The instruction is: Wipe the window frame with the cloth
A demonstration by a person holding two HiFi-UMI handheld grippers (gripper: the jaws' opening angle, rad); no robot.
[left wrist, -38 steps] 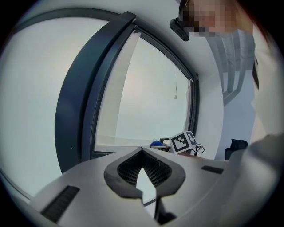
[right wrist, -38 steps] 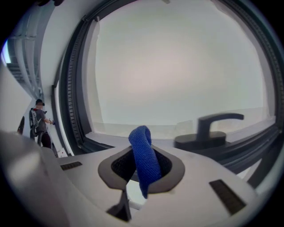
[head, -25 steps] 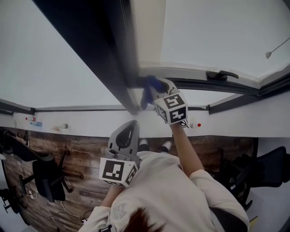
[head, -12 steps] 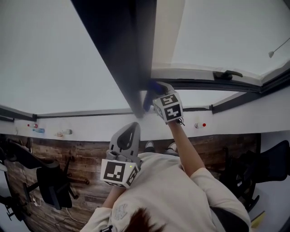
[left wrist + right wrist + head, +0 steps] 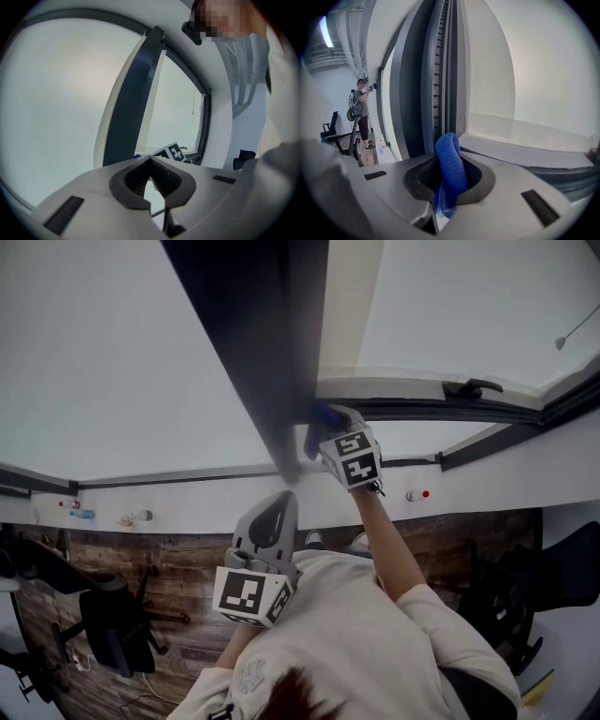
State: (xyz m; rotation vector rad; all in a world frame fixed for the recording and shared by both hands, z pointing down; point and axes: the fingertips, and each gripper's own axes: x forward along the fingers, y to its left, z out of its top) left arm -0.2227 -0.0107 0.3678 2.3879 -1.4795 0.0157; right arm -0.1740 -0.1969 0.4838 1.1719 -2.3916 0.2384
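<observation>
Right gripper (image 5: 322,420) is up at the centre of the head view, its jaws clamped on the blue cloth (image 5: 449,157). The cloth bulges out past the tips, right at the corner where the dark upright of the window frame (image 5: 267,362) meets the horizontal rail. From where I stand I can't tell whether it is actually pressing on the frame. Left gripper (image 5: 275,507) hangs lower, near the person's chest, with its jaws pressed together on nothing.

To wipe well from here, I'd keep the cloth's fold, not the hard tips, against the frame. Press evenly and run one long stroke along a single member, working the fold into the channel that shows in the right gripper view. Only a narrow strip looks pinched, so dragging hard could pull it loose. Steer clear of the window handle (image 5: 466,387) at the upper right.

Count: two grippers, one cloth and one handle. One second person (image 5: 360,110) stands far off at the left of the right gripper view. At least two office chairs (image 5: 108,620) show along the lower edges of the head view.
</observation>
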